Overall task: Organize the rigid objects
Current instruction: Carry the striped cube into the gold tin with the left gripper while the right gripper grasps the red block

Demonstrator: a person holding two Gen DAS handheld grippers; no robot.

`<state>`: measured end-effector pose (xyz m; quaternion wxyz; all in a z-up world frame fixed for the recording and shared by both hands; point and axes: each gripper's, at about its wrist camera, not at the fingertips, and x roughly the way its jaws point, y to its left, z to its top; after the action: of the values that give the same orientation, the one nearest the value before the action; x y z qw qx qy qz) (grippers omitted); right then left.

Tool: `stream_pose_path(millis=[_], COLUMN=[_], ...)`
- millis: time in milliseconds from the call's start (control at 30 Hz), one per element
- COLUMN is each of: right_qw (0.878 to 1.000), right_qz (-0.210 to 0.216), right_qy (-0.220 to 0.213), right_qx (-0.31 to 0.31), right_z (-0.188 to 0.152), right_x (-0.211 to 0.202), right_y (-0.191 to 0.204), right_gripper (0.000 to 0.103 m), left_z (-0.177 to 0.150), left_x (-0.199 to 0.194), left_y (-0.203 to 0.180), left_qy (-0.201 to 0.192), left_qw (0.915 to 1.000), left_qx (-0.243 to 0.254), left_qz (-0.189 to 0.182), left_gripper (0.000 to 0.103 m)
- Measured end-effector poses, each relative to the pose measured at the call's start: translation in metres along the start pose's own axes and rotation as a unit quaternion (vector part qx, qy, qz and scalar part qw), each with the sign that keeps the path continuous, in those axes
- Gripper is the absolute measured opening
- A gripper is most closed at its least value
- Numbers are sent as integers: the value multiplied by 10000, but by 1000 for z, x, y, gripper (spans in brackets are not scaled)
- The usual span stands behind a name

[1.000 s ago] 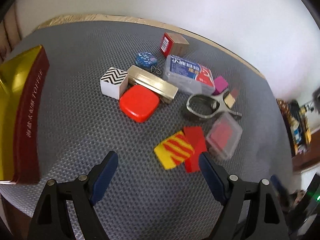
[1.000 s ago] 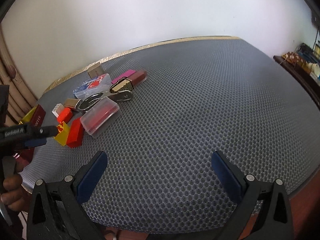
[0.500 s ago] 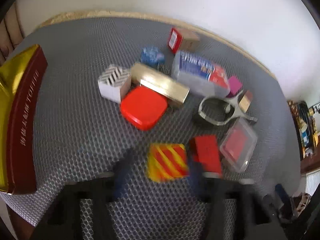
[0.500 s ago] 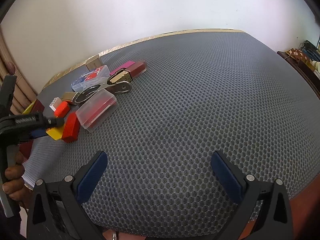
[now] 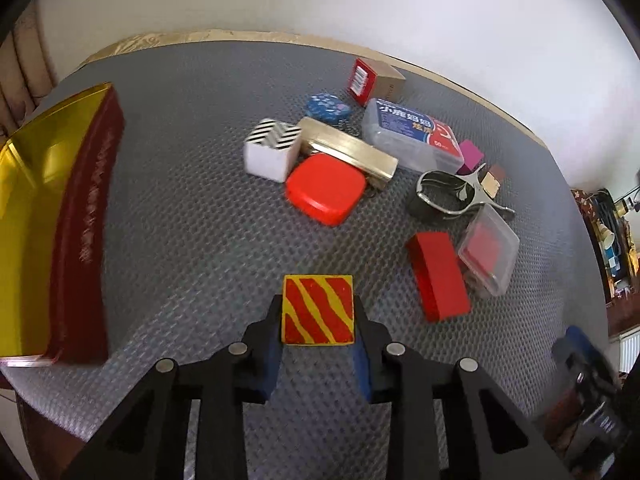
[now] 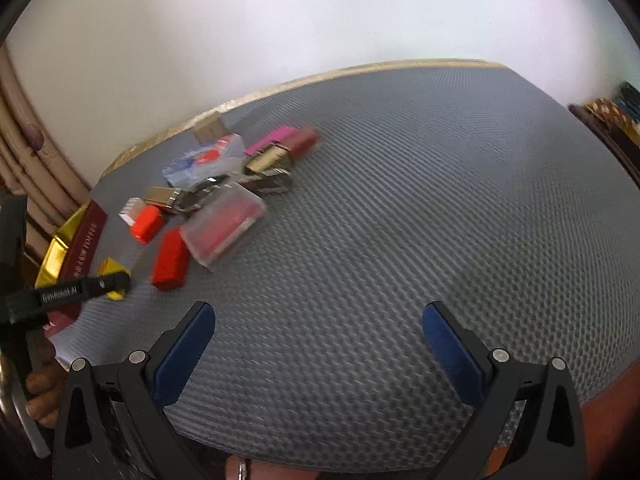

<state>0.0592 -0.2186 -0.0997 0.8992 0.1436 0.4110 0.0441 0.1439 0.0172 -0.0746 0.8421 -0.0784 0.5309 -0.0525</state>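
Grey mesh-covered desk (image 5: 192, 216) against a white wall, small things scattered.
Left hand-held gripper (image 5: 318, 346), jaws just closed, is clamped on the yellow-and-red striped block (image 5: 318, 309), just beside a red block (image 5: 438, 276); right hand-held gripper (image 6: 318, 344) stands apart, nothing between.

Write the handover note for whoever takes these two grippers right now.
Left gripper: jaws just closed on the yellow-and-red striped block, on the grey mat.
Right gripper: open, empty, over bare mat.
Gold-lined red box sits open at the left and looks empty.
The remaining items, including the red block and red square lid, lie clustered beyond.
Done: first grasp. Left: presumably boxing everything.
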Motion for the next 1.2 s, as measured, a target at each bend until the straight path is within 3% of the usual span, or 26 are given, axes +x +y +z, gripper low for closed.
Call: stream_pose_path(millis=[100, 267, 333, 600, 967, 1200], right_qw=[9994, 9883, 9860, 9804, 9840, 9826], right_qz=[260, 1375, 1486, 1735, 1337, 936], right_qy=[-71, 414, 538, 854, 1081, 1445], right_qx=[-211, -518, -538, -374, -469, -691], right_z=[8, 8, 9, 20, 38, 44], right_x=[-4, 11, 20, 45, 78, 100], right_y=[21, 73, 88, 108, 123, 141], right_gripper=[103, 98, 90, 86, 80, 68], left_z=[-4, -3, -4, 5, 24, 42], left_x=[-16, -53, -72, -119, -125, -105], left_y=[6, 11, 18, 56, 152, 176], left_qy=[-74, -337, -501, -916, -967, -777], left_qw=[9999, 9994, 9987, 9952, 9866, 9858], left_qx=[-39, -29, -35, -271, -1178, -1243], left_qz=[-83, -98, -76, 194, 592, 819], left_gripper=[30, 30, 30, 30, 30, 30])
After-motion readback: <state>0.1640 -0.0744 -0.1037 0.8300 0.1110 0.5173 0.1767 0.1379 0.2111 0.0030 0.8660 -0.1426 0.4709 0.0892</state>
